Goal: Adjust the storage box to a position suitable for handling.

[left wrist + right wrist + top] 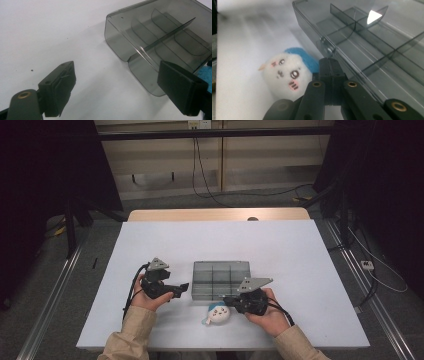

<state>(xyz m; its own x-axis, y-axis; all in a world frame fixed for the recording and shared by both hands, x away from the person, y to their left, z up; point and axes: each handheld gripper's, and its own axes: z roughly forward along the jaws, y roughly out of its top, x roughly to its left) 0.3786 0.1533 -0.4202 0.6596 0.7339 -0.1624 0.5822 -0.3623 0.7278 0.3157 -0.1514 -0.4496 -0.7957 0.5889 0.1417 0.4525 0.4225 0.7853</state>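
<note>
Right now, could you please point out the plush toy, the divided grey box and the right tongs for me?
plush toy (pixel 284 75), right gripper view, on its white face.
divided grey box (pixel 220 263), high view, on its far rim.
right tongs (pixel 329 75), right gripper view, where the closed black tips meet.

Plush toy (pixel 287 75) partly hidden behind hand-held gripper (pixel 330 75).

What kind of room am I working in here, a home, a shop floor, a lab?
Most likely a lab or recording bay: a white table stands between floor rails, with dark curtains at both sides and loose cables running to wall sockets behind it.
</note>
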